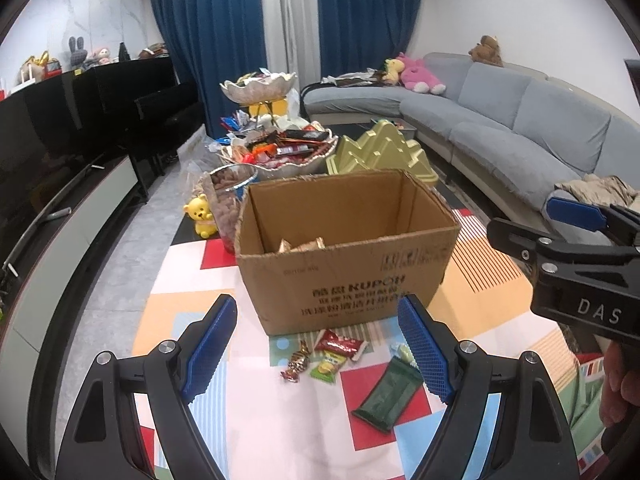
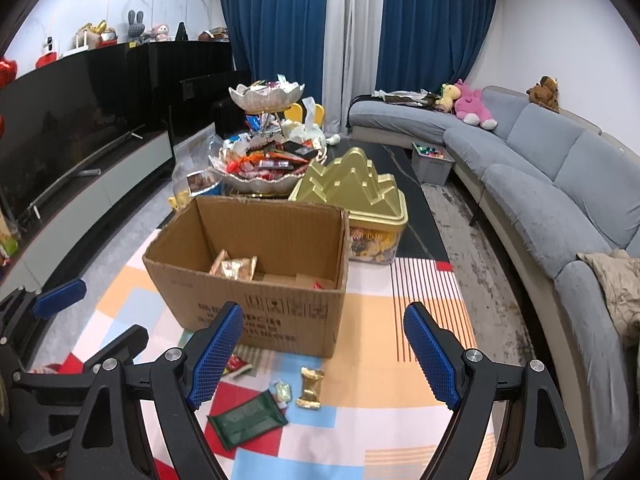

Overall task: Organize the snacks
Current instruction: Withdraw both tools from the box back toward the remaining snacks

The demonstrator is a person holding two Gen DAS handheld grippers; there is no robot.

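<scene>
Both tongs are wide open and hold nothing. The left gripper (image 1: pixel 318 350) hangs over a little bunch of snacks on the mat (image 1: pixel 256 420). The right gripper (image 2: pixel 324 354) hangs just beside it, over the same bunch.

The box (image 1: pixel 348 264) stands on the mat at 12 o'clock from both grippers. A few snacks already lie in it. More wait in front of it. In the left view, a red pack (image 1: pixel 340 345) lies right at the foot of the box. A twisted candy (image 1: pixel 297 362) is at 8 o'clock from the red pack, and a green-yellow pack (image 1: pixel 326 369) is at 6 o'clock from it. A long dark green pack (image 1: pixel 387 394) lies at 4 o'clock, near the right pad. In the right view, a gold pack (image 2: pixel 311 388) lies between the pads, with a small pale candy (image 2: pixel 282 392) at 9 o'clock from it.

What could go wrong? The snacks lie close together, so one pinch may catch two, or push one away. The packs look flat and slippery, so the pads may slide off. The two grippers are near each other and could bump if both go for the same snack. A pack let go too early may hit the box wall and fall back on the mat.
</scene>
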